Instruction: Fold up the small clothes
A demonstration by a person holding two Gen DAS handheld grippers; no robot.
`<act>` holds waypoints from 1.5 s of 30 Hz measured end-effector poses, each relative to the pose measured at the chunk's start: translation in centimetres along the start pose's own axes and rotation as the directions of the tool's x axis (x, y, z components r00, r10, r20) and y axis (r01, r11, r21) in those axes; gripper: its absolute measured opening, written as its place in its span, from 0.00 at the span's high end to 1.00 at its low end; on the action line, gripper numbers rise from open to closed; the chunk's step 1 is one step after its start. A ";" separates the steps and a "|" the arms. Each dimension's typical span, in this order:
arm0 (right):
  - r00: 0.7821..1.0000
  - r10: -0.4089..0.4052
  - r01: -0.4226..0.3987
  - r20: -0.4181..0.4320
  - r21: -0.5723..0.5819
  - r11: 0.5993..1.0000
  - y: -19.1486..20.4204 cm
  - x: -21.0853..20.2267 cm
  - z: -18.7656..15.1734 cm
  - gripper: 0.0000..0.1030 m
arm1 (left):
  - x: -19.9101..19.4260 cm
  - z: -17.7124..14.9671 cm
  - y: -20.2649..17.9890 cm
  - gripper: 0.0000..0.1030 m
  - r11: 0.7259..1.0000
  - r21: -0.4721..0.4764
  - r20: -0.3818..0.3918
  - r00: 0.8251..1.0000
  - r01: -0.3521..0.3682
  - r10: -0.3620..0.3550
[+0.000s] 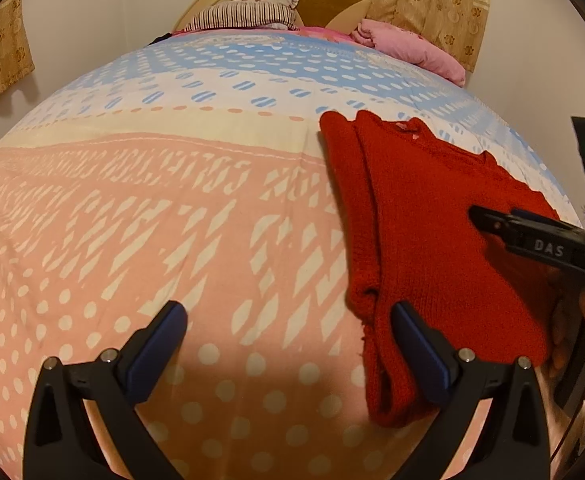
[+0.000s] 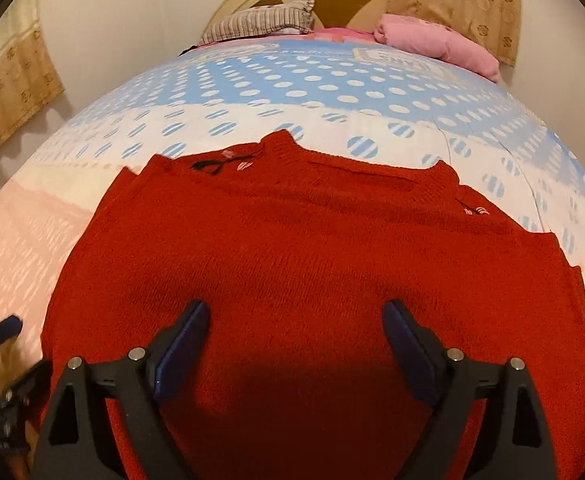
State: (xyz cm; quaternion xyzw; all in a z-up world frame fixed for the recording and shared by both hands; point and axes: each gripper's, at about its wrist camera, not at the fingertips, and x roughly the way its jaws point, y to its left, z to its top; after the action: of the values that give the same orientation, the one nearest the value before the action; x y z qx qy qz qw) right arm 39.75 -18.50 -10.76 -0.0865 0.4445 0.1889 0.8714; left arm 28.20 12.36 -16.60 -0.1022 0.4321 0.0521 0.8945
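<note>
Your red sweater (image 2: 312, 248) lies flat mid-bed toward the right edge, so both the left hand-held gripper (image 1: 288, 340) and right hand-held gripper (image 2: 296, 340) hover released, ready to pinch.

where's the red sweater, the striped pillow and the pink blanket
red sweater (image 2: 312, 248): right wrist view, middle of the knit body
striped pillow (image 1: 240, 15): left wrist view, centre of the striped face, by the headboard
pink blanket (image 1: 412, 46): left wrist view, middle of the bundle
</note>
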 end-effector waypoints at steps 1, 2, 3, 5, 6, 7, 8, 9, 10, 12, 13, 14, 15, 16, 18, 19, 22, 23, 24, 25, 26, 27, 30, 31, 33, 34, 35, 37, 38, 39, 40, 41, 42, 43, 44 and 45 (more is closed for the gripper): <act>1.000 -0.005 0.005 0.000 -0.003 1.000 0.1 0.1 0.0 0.11 | -0.1 0.0 0.1 0.00 1.000 -0.004 0.003 1.000 0.008 -0.007; 1.000 -0.008 0.008 0.000 -0.004 1.000 0.1 0.1 0.0 0.11 | -0.2 0.0 0.4 0.00 1.000 -0.015 0.006 1.000 0.023 -0.023; 1.000 -0.008 0.008 0.000 -0.003 1.000 0.1 0.0 0.0 0.11 | -0.4 -0.1 0.6 0.00 0.999 -0.026 0.015 0.999 0.037 -0.036; 1.000 0.006 -0.006 0.019 0.008 1.000 0.0 -0.6 -0.3 0.11 | -1.1 -0.2 1.5 0.00 0.996 -0.072 0.052 0.998 0.049 -0.045; 0.999 0.013 -0.014 0.036 0.014 1.000 -0.1 -1.2 -0.7 0.11 | -1.2 -0.2 1.9 0.00 0.995 -0.091 0.060 0.997 0.051 -0.045; 0.999 0.017 -0.018 0.051 0.018 1.000 -0.3 -1.8 -1.1 0.11 | -1.2 -0.2 2.3 0.00 0.992 -0.110 0.064 0.996 0.062 -0.055; 0.998 0.017 -0.018 0.069 0.022 1.000 -0.4 -2.5 -1.6 0.11 | -1.1 -0.2 2.6 0.00 0.989 -0.126 0.061 0.996 0.078 -0.071; 0.996 0.019 -0.021 0.086 0.021 1.000 -0.4 -3.1 -2.0 0.11 | -1.0 -0.2 2.9 0.00 0.987 -0.137 0.057 0.995 0.088 -0.081; 0.994 0.030 -0.031 0.105 0.015 0.999 -0.3 -3.9 -2.5 0.11 | -1.0 -0.2 2.9 0.00 0.986 -0.141 0.057 0.995 0.089 -0.082; 0.990 0.052 -0.052 0.134 -0.004 0.999 0.1 -5.2 -3.4 0.11 | -1.0 -0.2 2.4 0.00 0.989 -0.124 0.056 0.996 0.076 -0.070; 0.990 0.054 -0.052 0.131 -0.016 0.999 0.3 -5.4 -3.7 0.11 | -1.0 -0.2 2.3 0.00 0.991 -0.116 0.054 0.996 0.072 -0.066; 0.991 0.050 -0.047 0.121 -0.027 0.999 0.6 -5.4 -4.1 0.11 | -0.9 -0.1 2.1 0.00 0.992 -0.111 0.053 0.997 0.067 -0.062; 0.993 0.042 -0.038 0.108 -0.039 0.999 0.8 -5.2 -4.4 0.11 | -0.8 -0.1 2.1 0.00 0.992 -0.109 0.050 0.997 0.064 -0.059; 0.995 0.039 -0.035 0.093 -0.046 0.998 0.8 -4.9 -4.8 0.11 | -0.8 -0.1 2.2 0.00 0.992 -0.110 0.050 0.997 0.065 -0.060; 0.997 0.039 -0.036 0.071 -0.041 0.999 0.6 -4.5 -5.3 0.11 | -0.8 -0.1 2.2 0.00 0.991 -0.116 0.053 0.997 0.060 -0.055; 0.996 0.034 -0.031 0.080 -0.034 0.999 0.6 -4.8 -5.4 0.11 | -0.9 -0.1 2.3 0.00 0.991 -0.121 0.057 0.997 0.055 -0.048; 0.995 0.016 -0.013 0.102 -0.031 0.999 0.9 -6.0 -5.8 0.11 | -1.2 -0.2 2.6 0.00 0.991 -0.117 0.062 0.996 0.065 -0.058; 0.993 0.020 -0.016 0.116 -0.038 0.999 1.2 -6.6 -6.1 0.11 | -1.3 -0.1 2.7 0.00 0.991 -0.116 0.054 0.997 0.069 -0.064; 0.991 0.027 -0.020 0.132 -0.053 0.998 1.7 -7.1 -6.5 0.11 | -1.3 0.0 2.8 0.00 0.989 -0.118 0.048 0.995 0.087 -0.082; 0.989 0.031 -0.020 0.145 -0.073 0.997 2.3 -7.7 -7.0 0.11 | -1.3 0.1 2.9 0.00 0.988 -0.117 0.044 0.995 0.099 -0.094; 0.987 0.032 -0.017 0.160 -0.095 0.995 2.9 -8.2 -7.4 0.11 | -1.2 0.3 3.0 0.00 0.989 -0.115 0.036 0.995 0.096 -0.093; 0.984 0.032 -0.011 0.175 -0.119 0.993 3.6 -8.6 -7.8 0.11 | -1.1 0.6 3.0 0.00 0.989 -0.109 0.029 0.995 0.095 -0.093; 0.973 0.042 0.008 0.226 -0.217 0.976 6.4 -10.0 -9.2 0.11 | -1.2 1.6 2.9 0.00 0.992 -0.089 0.040 0.995 0.089 -0.086; 0.970 0.041 0.021 0.240 -0.247 0.969 7.3 -10.3 -9.6 0.11 | -1.2 2.0 2.9 0.00 0.992 -0.086 0.043 0.995 0.096 -0.092; 0.964 0.029 0.060 0.265 -0.321 0.945 9.2 -10.6 -10.4 0.11 | -1.0 2.8 2.8 0.00 0.989 -0.092 0.048 0.993 0.116 -0.112; 0.961 0.014 0.090 0.275 -0.364 0.927 10.3 -10.6 -10.8 0.11 | -0.9 3.1 2.8 0.00 0.987 -0.097 0.049 0.991 0.128 -0.123; 0.959 -0.001 0.120 0.285 -0.399 0.909 11.1 -10.5 -11.2 0.11 | -0.7 3.4 2.6 0.00 0.984 -0.101 0.047 0.989 0.145 -0.140; 0.952 -0.041 0.179 0.304 -0.444 0.878 12.3 -10.2 -11.8 0.11 | 0.1 4.0 2.2 0.00 0.978 -0.100 0.035 0.983 0.181 -0.178; 0.948 -0.062 0.210 0.313 -0.467 0.859 13.0 -10.0 -12.1 0.11 | 0.6 4.4 1.9 0.00 0.974 -0.098 0.030 0.979 0.202 -0.200; 0.944 -0.074 0.229 0.320 -0.479 0.847 13.3 -10.0 -12.2 0.11 | 1.0 4.7 1.7 0.00 0.968 -0.101 0.025 0.973 0.230 -0.229; 0.940 -0.090 0.254 0.330 -0.497 0.830 13.9 -9.8 -12.5 0.11 | 1.5 5.0 1.5 0.00 0.960 -0.106 0.014 0.966 0.259 -0.259; 0.937 -0.099 0.270 0.336 -0.512 0.816 14.4 -9.7 -12.6 0.11 | 2.2 5.2 1.4 0.00 0.953 -0.114 0.002 0.960 0.279 -0.281; 0.933 -0.105 0.283 0.343 -0.525 0.803 14.7 -9.7 -12.8 0.11 | 2.5 5.3 1.2 0.00 0.952 -0.118 -0.003 0.959 0.282 -0.284; 0.930 -0.110 0.297 0.351 -0.538 0.789 15.1 -9.6 -12.9 0.11 | 3.0 5.4 1.0 0.00 0.952 -0.117 -0.009 0.959 0.282 -0.285; 0.928 -0.110 0.302 0.355 -0.549 0.779 15.4 -9.6 -13.0 0.11 | 3.5 5.5 1.0 0.01 0.951 -0.117 -0.018 0.957 0.285 -0.289; 0.928 -0.108 0.305 0.356 -0.559 0.771 15.5 -9.6 -13.0 0.11 | 4.0 5.6 1.0 0.01 0.951 -0.118 -0.023 0.956 0.287 -0.291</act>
State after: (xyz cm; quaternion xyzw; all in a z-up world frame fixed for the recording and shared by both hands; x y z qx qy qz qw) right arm 18.70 -10.84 -10.44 -0.3789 0.2088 0.2338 0.8707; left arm 34.76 14.65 -16.45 -0.2161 0.4267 -0.0569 0.8763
